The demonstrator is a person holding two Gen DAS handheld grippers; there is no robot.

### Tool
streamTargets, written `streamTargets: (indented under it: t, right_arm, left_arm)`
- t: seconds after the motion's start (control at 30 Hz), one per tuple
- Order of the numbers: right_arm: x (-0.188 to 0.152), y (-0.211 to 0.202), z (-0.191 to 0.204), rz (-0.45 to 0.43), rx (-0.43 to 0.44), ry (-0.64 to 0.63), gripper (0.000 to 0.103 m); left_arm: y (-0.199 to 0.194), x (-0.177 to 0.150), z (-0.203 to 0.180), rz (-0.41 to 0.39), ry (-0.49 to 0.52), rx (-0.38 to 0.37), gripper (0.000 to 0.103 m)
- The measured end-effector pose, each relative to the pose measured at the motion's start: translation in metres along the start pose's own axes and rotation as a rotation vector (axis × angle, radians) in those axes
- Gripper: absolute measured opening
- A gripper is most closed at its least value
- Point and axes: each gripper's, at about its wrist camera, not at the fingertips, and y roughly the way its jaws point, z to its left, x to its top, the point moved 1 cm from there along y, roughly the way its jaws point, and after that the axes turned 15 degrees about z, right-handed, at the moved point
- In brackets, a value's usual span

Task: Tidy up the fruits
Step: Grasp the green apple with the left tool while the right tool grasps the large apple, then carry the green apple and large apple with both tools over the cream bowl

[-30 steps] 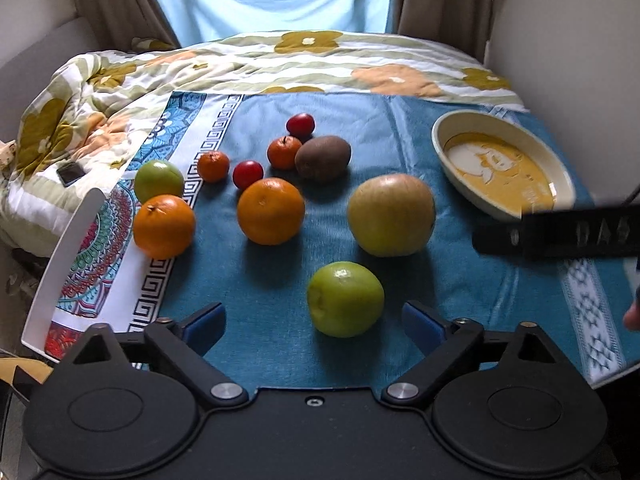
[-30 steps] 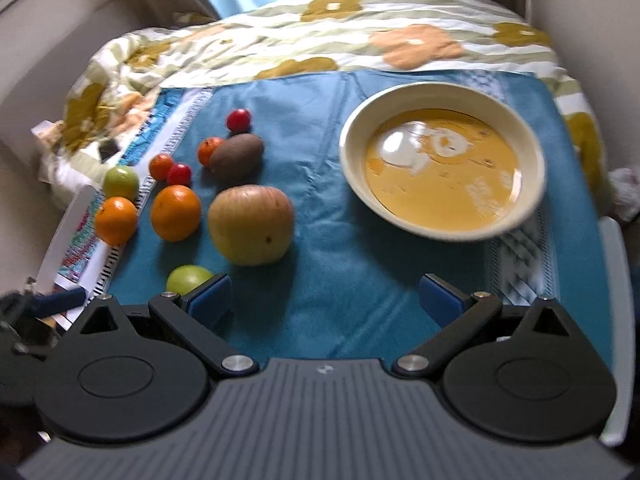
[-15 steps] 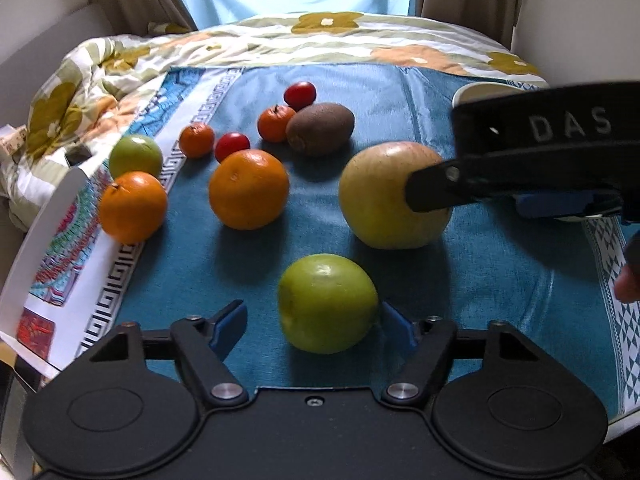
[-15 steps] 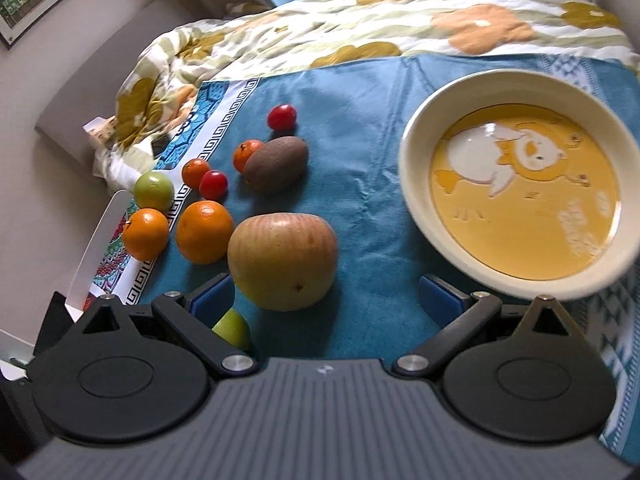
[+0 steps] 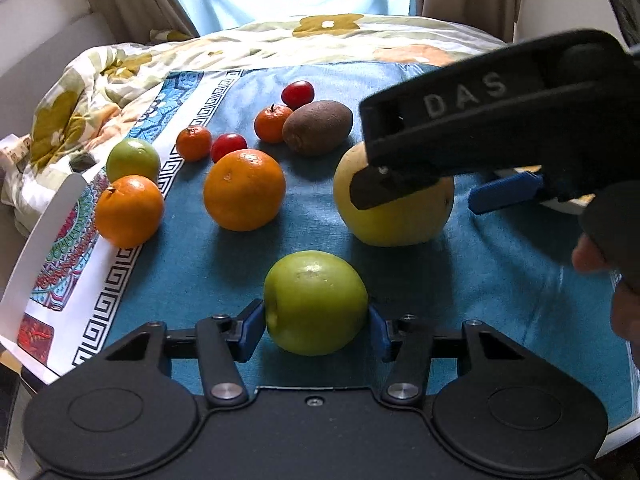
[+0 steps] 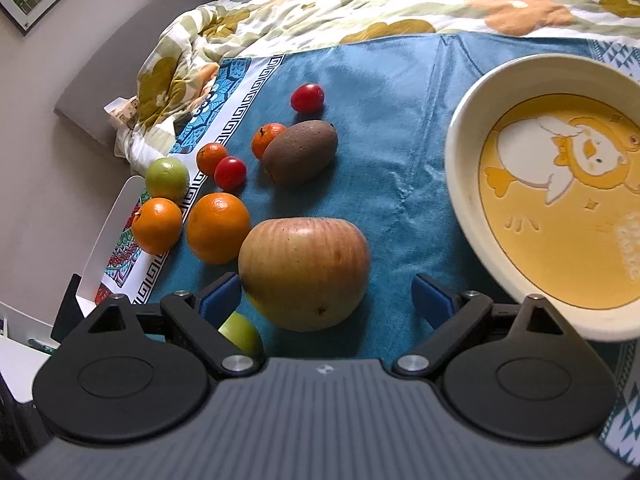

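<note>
A green apple (image 5: 316,300) lies on the blue cloth (image 5: 192,264) right in front of the left wrist camera. My left gripper (image 5: 316,326) is closing on it, and both blue pads touch its sides. A large yellow-red apple (image 6: 304,272) sits between the fingers of my right gripper (image 6: 326,294), which is open; its left pad is near the apple and its right pad stands well clear. In the left wrist view the right gripper (image 5: 424,196) reaches over this big apple (image 5: 392,228). The cream bowl (image 6: 456,152) with a yellow duck picture is empty.
Two oranges (image 5: 244,188) (image 5: 130,210), a small green fruit (image 5: 133,160), a kiwi (image 5: 318,126), two mandarins (image 5: 194,142) (image 5: 273,122) and two cherry tomatoes (image 5: 229,146) (image 5: 298,93) lie farther back left. A flowered quilt (image 5: 120,80) is bunched behind. A hand (image 5: 624,304) shows at the right.
The left jaws have drawn in from wide open onto the green apple. The right gripper has come down and leftward, from in front of the bowl to astride the big apple.
</note>
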Motion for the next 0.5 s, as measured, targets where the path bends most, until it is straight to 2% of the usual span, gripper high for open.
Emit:
streamTargets:
  t: [0.2, 0.37, 0.5]
  right_arm:
    - [0.005, 0.005, 0.005, 0.009, 0.018, -0.006, 0.103]
    - [0.008, 0.012, 0.008, 0.02, 0.022, -0.014, 0.091]
    - [0.006, 0.01, 0.009, 0.014, 0.017, -0.027, 0.091]
  left_arm:
    - [0.003, 0.001, 0.005, -0.003, 0.008, 0.006, 0.057]
    - [0.003, 0.002, 0.011, -0.002, -0.004, 0.008, 0.057]
    - [0.0, 0.001, 0.015, -0.006, -0.006, 0.013, 0.057]
